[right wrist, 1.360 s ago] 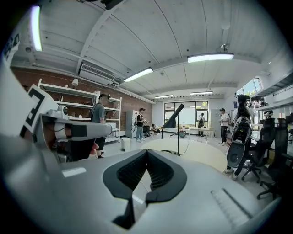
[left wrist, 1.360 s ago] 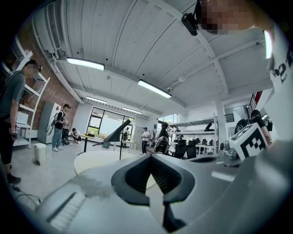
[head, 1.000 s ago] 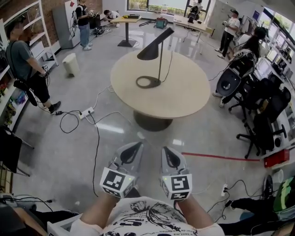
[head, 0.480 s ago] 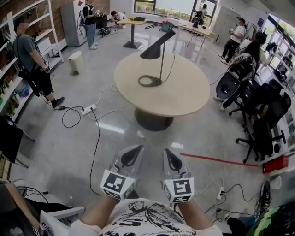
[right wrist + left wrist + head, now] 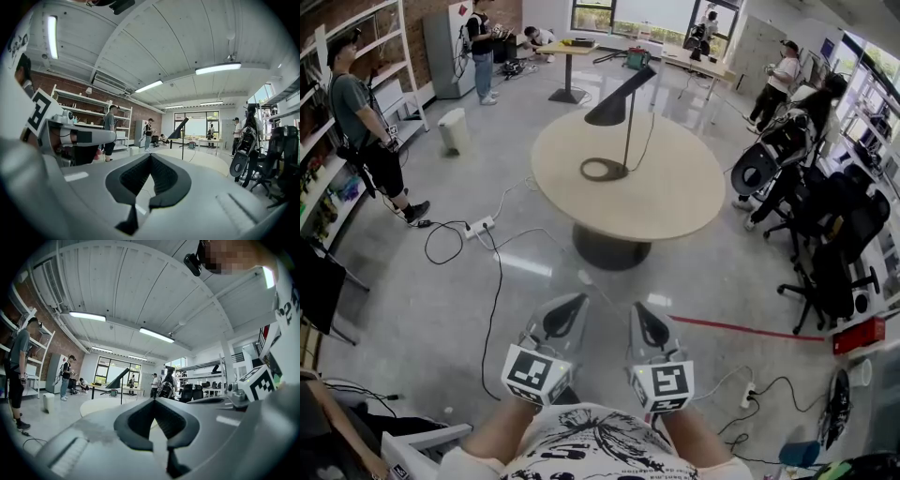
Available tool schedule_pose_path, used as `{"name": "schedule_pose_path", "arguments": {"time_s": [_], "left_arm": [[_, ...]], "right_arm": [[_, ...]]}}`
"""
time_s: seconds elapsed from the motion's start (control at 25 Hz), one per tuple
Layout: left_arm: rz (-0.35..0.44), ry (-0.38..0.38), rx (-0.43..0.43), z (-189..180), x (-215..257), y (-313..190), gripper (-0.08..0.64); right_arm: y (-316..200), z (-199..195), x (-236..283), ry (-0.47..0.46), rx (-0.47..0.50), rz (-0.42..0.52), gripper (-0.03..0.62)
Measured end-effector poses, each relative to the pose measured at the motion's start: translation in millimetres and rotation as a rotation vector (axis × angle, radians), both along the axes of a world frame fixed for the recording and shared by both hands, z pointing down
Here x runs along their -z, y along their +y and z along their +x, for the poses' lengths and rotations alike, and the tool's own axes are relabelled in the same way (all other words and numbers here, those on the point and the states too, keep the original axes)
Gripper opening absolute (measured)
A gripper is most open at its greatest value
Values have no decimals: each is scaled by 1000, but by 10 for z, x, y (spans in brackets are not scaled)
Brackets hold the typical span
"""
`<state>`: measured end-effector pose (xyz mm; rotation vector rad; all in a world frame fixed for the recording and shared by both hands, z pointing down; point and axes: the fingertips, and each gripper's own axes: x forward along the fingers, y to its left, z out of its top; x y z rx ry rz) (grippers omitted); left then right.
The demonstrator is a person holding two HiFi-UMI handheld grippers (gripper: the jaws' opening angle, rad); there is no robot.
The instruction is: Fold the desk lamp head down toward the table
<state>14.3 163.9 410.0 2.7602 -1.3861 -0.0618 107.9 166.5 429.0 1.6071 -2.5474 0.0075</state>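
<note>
**Head view: desk lamp, hazards on hand**

Item: desk lamp [image 5: 627, 131], black, standing left of centre on the round surface [image 5: 666, 197]. Head [image 5: 617, 96] a slanted cone carried high on a thin stem, wide mouth lower, well above the surface. Whether its hinge has more downward travel left cannot be told from here.

Ring base [image 5: 622, 170]: open hoop, flat on the surface. Judged light for so tall a stem, so pressing the head down with the base unheld may tip or skate the whole lamp.

Cord [image 5: 647, 131]: thin, hanging beside the stem. A claw reaching past it may snag and drag the lamp.

Head finish: smooth and tapering. A pinch there may slide off toward the narrow end.

Floor: power strip [image 5: 477, 227] and looping cable [image 5: 497, 291] lie between the person and the surface, a risk of a caught foot on approach.

Left claw [image 5: 572, 302] and right claw [image 5: 637, 309]: both closed with tips meeting, nothing between them, held side by side over the floor and well apart from the lamp. Arriving closed, they would knock the head, not grip it.
</note>
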Motion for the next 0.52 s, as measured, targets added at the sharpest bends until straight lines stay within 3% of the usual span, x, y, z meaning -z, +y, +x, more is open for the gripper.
{"name": "schedule_pose_path", "arguments": {"time_s": [0.52], "left_arm": [[-11,-3,3,-20,1,-25,3]], "right_arm": [[-47,27,50,-8,-14,0,8]]}}
